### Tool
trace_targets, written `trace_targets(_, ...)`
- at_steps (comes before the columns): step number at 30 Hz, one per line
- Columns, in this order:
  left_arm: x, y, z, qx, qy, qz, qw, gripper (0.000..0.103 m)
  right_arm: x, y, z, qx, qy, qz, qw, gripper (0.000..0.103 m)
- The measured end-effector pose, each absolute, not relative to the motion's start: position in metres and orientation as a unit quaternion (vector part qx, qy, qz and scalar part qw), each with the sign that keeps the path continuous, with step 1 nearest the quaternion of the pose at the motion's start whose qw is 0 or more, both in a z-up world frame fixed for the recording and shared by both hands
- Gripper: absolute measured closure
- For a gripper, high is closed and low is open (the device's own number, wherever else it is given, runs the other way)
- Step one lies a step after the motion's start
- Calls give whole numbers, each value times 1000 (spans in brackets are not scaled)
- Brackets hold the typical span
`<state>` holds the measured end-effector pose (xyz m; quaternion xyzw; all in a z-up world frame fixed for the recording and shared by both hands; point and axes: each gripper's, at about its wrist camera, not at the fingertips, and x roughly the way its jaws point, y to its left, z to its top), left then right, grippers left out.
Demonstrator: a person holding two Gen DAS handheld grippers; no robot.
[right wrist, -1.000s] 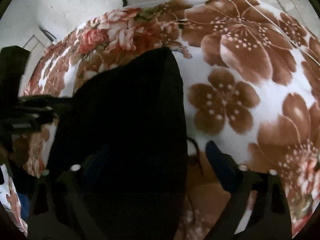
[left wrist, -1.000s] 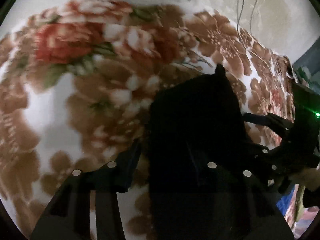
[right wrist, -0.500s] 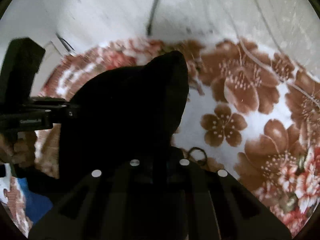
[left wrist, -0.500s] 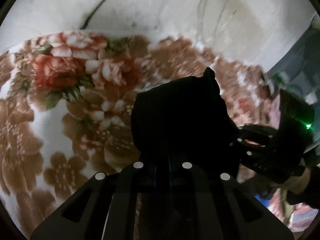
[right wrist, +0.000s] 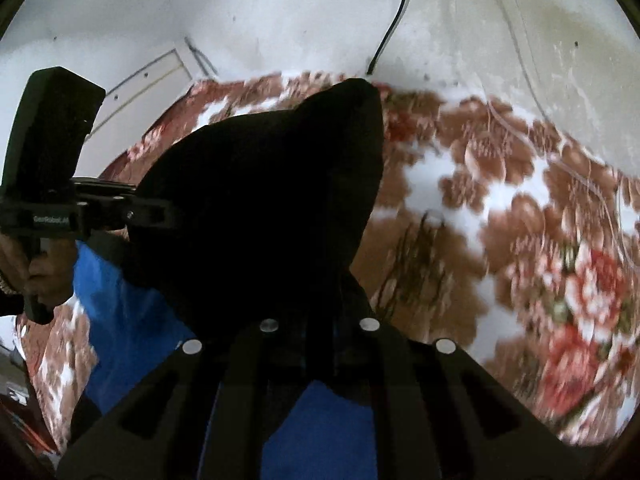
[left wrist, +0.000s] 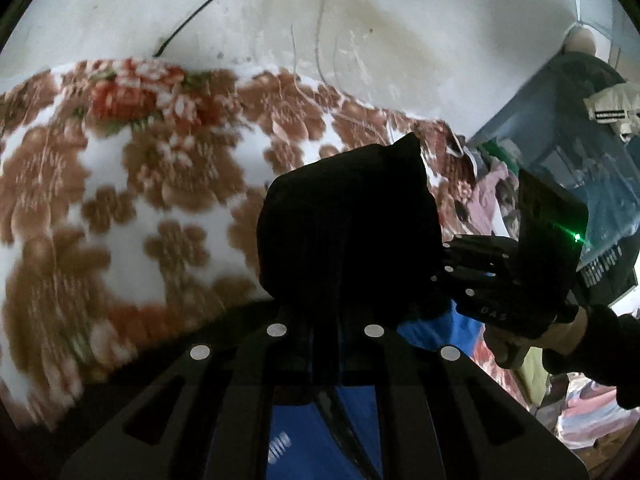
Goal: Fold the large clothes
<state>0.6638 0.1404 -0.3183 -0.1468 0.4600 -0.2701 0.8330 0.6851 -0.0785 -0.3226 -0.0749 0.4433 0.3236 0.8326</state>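
A black garment [left wrist: 348,224] with a blue part [left wrist: 320,428] hangs lifted above a floral blanket [left wrist: 120,184]. My left gripper [left wrist: 324,320] is shut on the black cloth, which bunches up ahead of its fingers. My right gripper [right wrist: 316,320] is shut on the same garment [right wrist: 264,200], blue fabric [right wrist: 332,432] hanging below it. Each gripper shows in the other's view, the right gripper [left wrist: 452,276] at the right and the left gripper [right wrist: 164,212] at the left, each held at the garment's edge. The fingertips are hidden in cloth.
The brown and red floral blanket [right wrist: 520,220] covers the bed below. A stained white wall [left wrist: 320,12] with a black cable [right wrist: 394,20] stands behind. A blue mesh-covered pile of things [left wrist: 580,160] stands at the right of the left wrist view.
Both grippers closed on the black garment and lifted it off the blanket. The views tilted up, so more wall shows. Blue fabric now hangs below the fingers.
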Motion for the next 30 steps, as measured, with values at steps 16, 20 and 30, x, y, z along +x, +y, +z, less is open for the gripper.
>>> trace_targets(16, 485, 116, -398, -121, 522, -241, 809, 68, 520, -125, -401, -19, 534, 302, 790, 28)
trace_targets(20, 442, 123, -402, -115, 528, -242, 806, 40, 483, -150, -408, -8, 559, 281, 780, 23)
trace_targets(30, 463, 130, -379, -61, 500, -221, 835, 27, 485, -169, -382, 15, 545, 227, 807, 9)
